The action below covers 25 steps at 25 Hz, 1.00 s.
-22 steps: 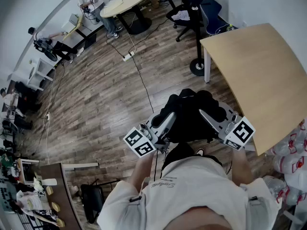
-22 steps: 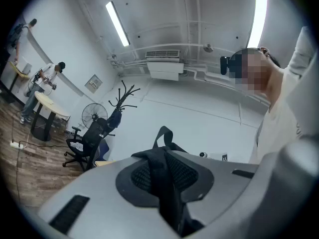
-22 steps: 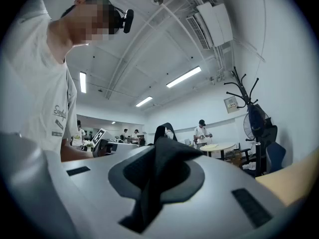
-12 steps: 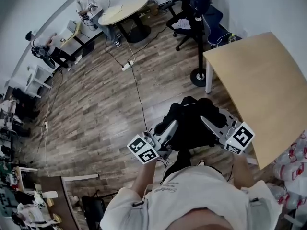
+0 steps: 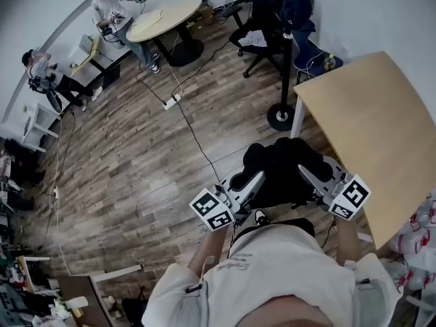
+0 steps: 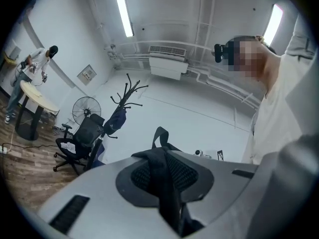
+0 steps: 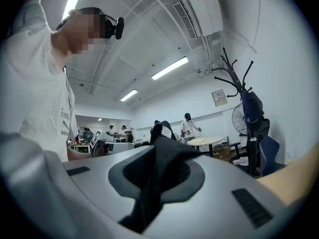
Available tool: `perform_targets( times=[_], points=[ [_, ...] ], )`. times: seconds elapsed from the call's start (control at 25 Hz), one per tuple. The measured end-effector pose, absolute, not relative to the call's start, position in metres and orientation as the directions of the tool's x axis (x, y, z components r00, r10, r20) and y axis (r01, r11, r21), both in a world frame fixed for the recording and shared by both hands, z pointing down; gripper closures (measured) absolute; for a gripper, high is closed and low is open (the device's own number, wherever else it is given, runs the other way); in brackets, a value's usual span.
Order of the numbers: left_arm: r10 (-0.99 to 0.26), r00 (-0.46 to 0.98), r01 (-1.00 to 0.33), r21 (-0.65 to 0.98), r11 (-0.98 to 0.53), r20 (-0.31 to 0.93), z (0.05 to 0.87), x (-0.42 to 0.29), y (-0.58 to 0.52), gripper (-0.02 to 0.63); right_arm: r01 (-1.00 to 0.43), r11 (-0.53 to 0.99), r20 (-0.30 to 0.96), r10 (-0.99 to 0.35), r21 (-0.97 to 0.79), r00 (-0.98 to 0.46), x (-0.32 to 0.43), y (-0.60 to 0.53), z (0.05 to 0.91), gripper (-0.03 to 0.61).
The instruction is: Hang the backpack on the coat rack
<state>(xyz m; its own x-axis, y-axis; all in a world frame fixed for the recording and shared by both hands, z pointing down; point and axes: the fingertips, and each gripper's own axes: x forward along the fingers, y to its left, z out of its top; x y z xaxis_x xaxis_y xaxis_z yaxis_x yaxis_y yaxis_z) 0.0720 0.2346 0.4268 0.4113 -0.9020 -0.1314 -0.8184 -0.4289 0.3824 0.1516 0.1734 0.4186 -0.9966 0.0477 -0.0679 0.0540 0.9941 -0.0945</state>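
Note:
The black backpack (image 5: 283,171) hangs in front of me over the wooden floor, carried between both grippers. My left gripper (image 5: 243,186) is shut on one black strap (image 6: 164,180), which runs up between its jaws. My right gripper (image 5: 312,178) is shut on the other black strap (image 7: 158,176). The black coat rack stands ahead by the wall, with its pole (image 5: 285,60) rising from a round base (image 5: 280,116). Its branching hooks (image 6: 128,89) show in the left gripper view and again in the right gripper view (image 7: 234,73).
A dark blue bag (image 6: 115,123) hangs on the rack. A light wooden table (image 5: 381,125) stands at my right, beside the rack's base. Beyond are an office chair (image 5: 262,26), a fan (image 6: 82,111), a round table (image 5: 163,12) with people, and a floor cable (image 5: 194,131).
I have walked forward with the backpack in both grippers. The rack's base and the wooden table now lie nearer in the head view. Both grips are unchanged.

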Motion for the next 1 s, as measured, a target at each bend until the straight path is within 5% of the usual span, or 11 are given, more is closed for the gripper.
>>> perform_targets(
  times=[1.0],
  points=[
    [-0.856,0.512,-0.752,0.445,-0.486,-0.071,0.428,-0.091,0.017,0.558,0.022,0.99,-0.09,0.009,-0.139,-0.996,-0.009,-0.04,0.426,0.543]
  ],
)
